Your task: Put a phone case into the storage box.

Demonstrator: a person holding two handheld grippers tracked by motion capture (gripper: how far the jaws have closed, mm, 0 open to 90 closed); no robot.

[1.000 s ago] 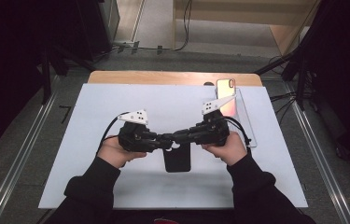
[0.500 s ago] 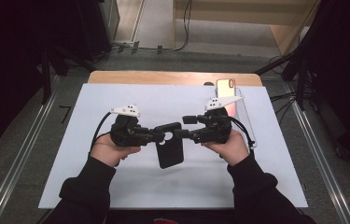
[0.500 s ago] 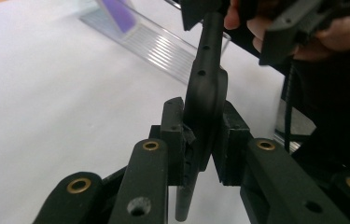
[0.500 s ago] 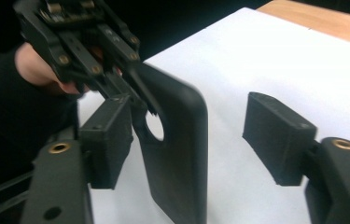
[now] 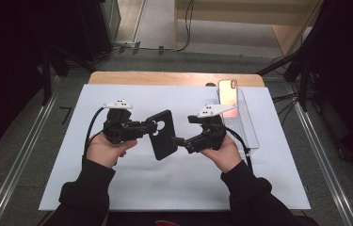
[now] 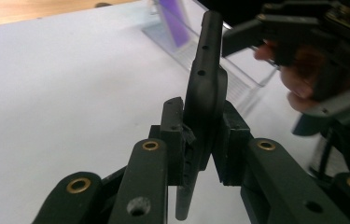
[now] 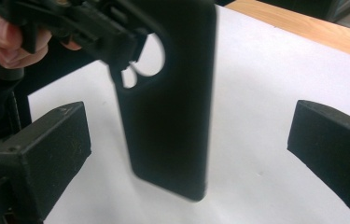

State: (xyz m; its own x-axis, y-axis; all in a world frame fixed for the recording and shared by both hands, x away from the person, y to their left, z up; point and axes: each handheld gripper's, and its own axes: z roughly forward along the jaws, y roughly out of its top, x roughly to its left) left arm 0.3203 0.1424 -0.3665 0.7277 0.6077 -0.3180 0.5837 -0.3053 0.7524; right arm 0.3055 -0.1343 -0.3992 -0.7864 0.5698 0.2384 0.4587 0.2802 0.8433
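Phone case, black and with a round camera cut-out near its upper end, hung above the white mat on the desk, clamped by its top edge in your left tool. In the left gripper view the case stood edge-on between the two pads, which pressed on it from both sides, so that tool was narrowed to the thickness of the case and carried it alone. Your right tool had just been opening; its jaws stood wide, and in the right gripper view the case hung between them with clear gaps to either pad, so nothing was held there. A phone leaned upright in a clear stand at the far right of the mat, well apart from the case. The step in hand appeared to be a handover completed to the left side, or a re-grip. To do it well you would likely have kept the left clamp firm near the cut-out, since the hold sat at one end and the long free end could swing. You would also have drawn the right tool straight back before turning it, so that neither pad clipped the lower corner.
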